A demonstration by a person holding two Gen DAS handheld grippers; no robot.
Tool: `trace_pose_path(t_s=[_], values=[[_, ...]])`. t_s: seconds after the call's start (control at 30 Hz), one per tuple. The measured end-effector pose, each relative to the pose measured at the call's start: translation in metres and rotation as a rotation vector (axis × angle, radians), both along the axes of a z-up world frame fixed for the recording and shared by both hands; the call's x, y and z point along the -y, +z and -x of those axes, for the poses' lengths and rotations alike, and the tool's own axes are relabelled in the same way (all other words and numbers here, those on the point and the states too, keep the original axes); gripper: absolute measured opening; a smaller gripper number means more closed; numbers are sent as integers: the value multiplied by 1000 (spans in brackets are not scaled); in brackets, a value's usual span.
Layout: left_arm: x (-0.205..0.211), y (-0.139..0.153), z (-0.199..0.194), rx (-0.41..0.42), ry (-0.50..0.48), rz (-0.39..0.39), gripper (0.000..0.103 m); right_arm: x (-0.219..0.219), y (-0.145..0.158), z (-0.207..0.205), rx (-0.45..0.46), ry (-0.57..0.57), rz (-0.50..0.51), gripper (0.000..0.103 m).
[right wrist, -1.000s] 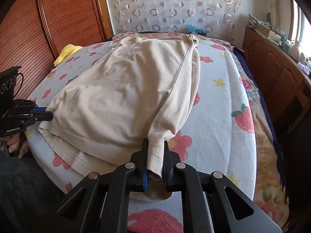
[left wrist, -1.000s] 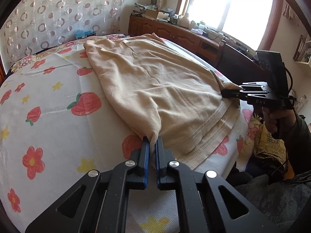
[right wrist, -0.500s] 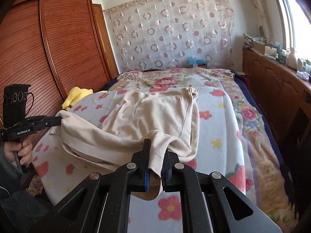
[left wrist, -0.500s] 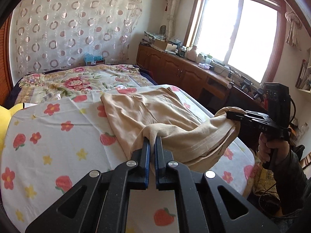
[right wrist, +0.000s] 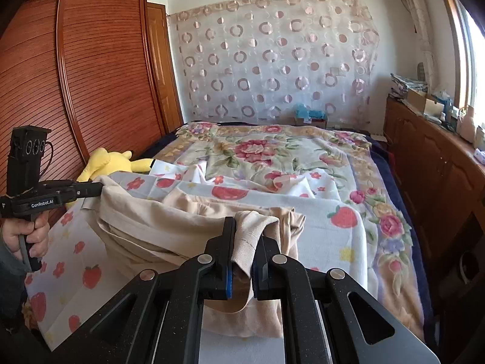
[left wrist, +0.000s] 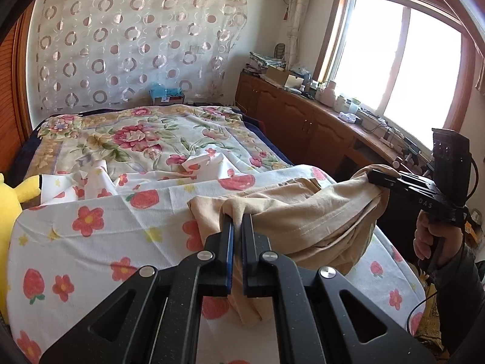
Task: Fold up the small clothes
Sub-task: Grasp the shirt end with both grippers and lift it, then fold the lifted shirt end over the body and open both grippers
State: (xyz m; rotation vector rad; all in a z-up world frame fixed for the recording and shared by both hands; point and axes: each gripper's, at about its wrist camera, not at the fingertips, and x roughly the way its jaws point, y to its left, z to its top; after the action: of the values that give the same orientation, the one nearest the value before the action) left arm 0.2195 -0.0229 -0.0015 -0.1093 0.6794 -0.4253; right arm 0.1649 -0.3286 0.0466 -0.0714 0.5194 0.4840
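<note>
Only the right wrist view shows the wooden wardrobe [right wrist: 91,69]. The beige garment [left wrist: 303,209] hangs stretched crosswise above the bed [left wrist: 91,236], between the left tool [left wrist: 237,221] and right tool [right wrist: 244,236], each pinching an end.

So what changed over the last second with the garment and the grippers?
The beige cotton garment, spread flat on the strawberry-print sheet before, now hangs bunched and lifted between the left gripper and right gripper. Both raised their corners. Nothing released: both jaws stay clamped on cloth.
</note>
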Motion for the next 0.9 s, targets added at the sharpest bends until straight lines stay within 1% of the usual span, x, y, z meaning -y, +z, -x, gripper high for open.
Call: trace_pose_path(t_s=[0.23, 0.4, 0.47, 0.5, 0.53, 0.57, 0.6, 0.67, 0.7, 0.77, 0.83, 0.9], values=[[-3, -12, -54, -46, 22, -4, 5, -8, -11, -55, -32, -15, -1, 8], [2, -34, -78, -116, 31, -58, 5, -21, -20, -90, -96, -30, 27, 9], [1, -40, -83, -136, 27, -67, 7, -27, -20, -96, -116, -37, 55, 16], [0, -42, -83, -138, 28, -65, 9, -29, -19, -99, -121, -47, 68, 17], [-3, -42, -83, -133, 31, -64, 15, -29, -16, -99, -127, -53, 72, 23], [-6, -41, -82, -128, 33, -65, 23, -29, -13, -99, -128, -63, 71, 31], [-8, -40, -79, -122, 31, -64, 27, -27, -9, -95, -125, -78, 71, 35], [-14, -40, -74, -117, 20, -61, 42, -22, -2, -86, -109, -90, 67, 43], [-17, -41, -70, -123, 12, -64, 47, -20, 0, -84, -107, -94, 68, 45], [-19, -47, -62, -140, -13, -73, 69, -15, 0, -76, -102, -104, 88, 47], [-18, -53, -58, -161, -33, -92, 73, -11, -3, -67, -106, -103, 109, 47], [-14, -61, -58, -183, -58, -111, 73, -9, -10, -59, -123, -91, 135, 47]])
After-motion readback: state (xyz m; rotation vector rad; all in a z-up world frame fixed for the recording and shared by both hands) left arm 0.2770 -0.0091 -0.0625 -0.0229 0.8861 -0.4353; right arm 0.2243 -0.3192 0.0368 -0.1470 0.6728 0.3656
